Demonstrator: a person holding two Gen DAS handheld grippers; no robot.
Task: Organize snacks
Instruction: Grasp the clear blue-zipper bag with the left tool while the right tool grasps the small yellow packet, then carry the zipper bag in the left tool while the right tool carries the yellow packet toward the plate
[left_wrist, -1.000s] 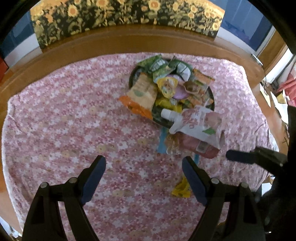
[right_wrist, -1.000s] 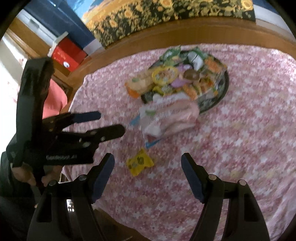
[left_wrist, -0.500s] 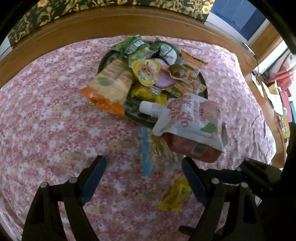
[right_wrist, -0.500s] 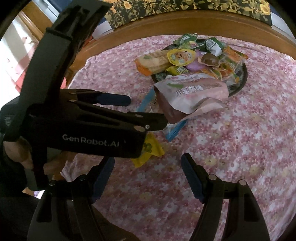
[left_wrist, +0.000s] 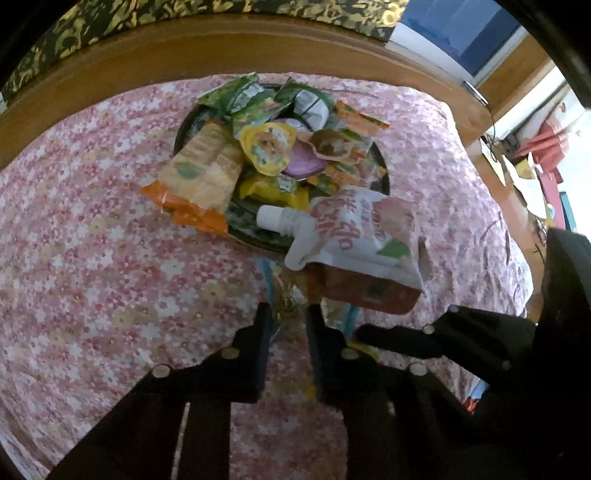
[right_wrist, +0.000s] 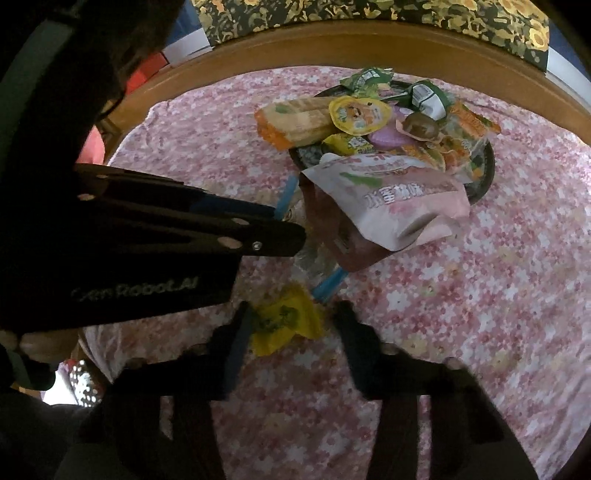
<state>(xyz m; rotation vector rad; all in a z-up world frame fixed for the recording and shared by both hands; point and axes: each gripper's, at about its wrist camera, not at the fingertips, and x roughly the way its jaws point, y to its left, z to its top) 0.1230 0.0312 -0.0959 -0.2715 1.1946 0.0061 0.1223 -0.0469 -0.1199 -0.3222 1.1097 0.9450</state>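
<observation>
The pink flowered cloth (left_wrist: 92, 277) covers the whole table. Its widest bare stretch lies from 7 to 10 o'clock in the left wrist view and from 2 to 5 o'clock in the right wrist view. A curved wooden rim (left_wrist: 110, 74) bounds it at 12 o'clock.

A dark round tray (left_wrist: 251, 236) sits toward 12 o'clock, heaped with snack packets. An orange-ended cracker pack (left_wrist: 203, 166) hangs over its edge at 9 o'clock. A pink-and-white spout pouch (left_wrist: 354, 236) leans off the tray's near edge onto a reddish-brown packet (left_wrist: 365, 291). These crowd the space just beyond both sets of fingers.

The left gripper (left_wrist: 289, 314) has just closed and is clenched on a clear packet with blue edges (left_wrist: 288, 295), which lies at the near foot of the pouch.

The right gripper (right_wrist: 293, 321) has just been closing, with a small yellow packet (right_wrist: 284, 321) on the cloth between its fingers. One finger meets the packet's edge. The other is blurred, so I cannot tell whether the packet is gripped.

The two grippers are close together. The left one fills the right wrist view from 8 to 10 o'clock, and the right one crosses the left wrist view at 4 o'clock.

Only the right wrist view shows the yellow packet whole, and the person's hand (right_wrist: 40, 341) at 8 o'clock. Only the left wrist view shows the pouch's white spout.
</observation>
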